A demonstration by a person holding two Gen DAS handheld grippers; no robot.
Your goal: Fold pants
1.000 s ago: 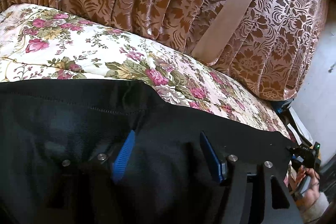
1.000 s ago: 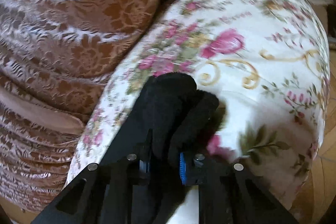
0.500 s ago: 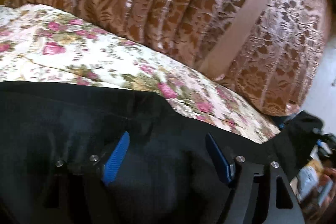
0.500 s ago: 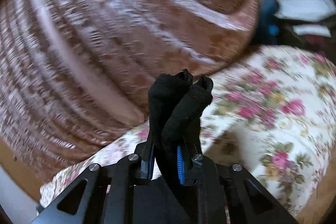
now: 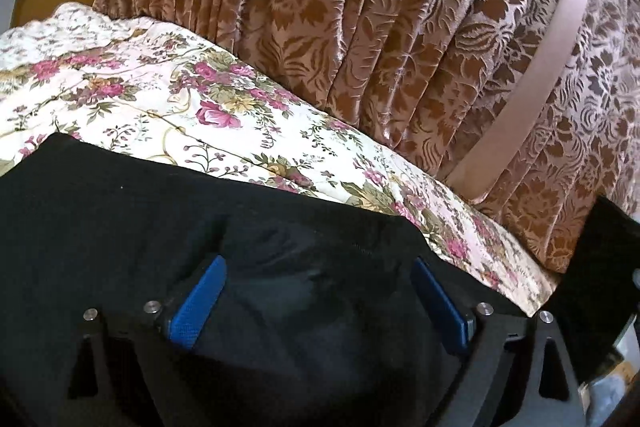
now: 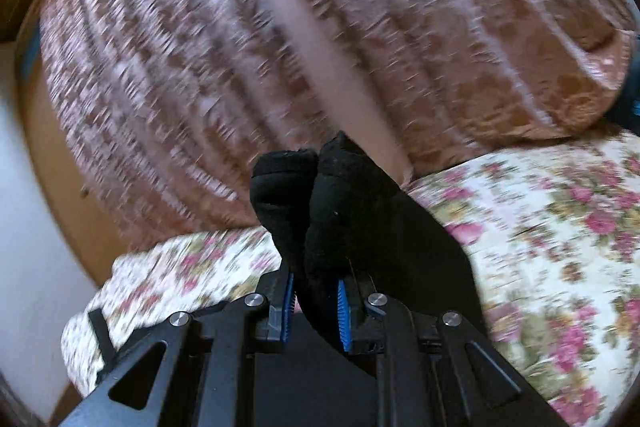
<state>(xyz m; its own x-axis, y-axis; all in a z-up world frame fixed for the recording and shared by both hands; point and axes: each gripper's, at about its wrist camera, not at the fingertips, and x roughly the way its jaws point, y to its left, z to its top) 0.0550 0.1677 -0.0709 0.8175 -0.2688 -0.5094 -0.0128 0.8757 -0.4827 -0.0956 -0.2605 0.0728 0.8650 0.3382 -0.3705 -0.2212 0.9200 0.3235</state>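
The left gripper (image 5: 316,291) tilts down over the black pants (image 5: 120,227) lying on the floral bed (image 5: 168,99), its jaws having just opened wide, gripping nothing. The right gripper (image 6: 314,303), raised before the curtain (image 6: 200,47), has its jaws clamped on a bunched pants end.

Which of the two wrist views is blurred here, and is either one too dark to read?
Right wrist view: curtain and floral bedspread smear with motion blur; the gripped black pants stay sharp. Left wrist view: crisp, but the pants are nearly featureless black.
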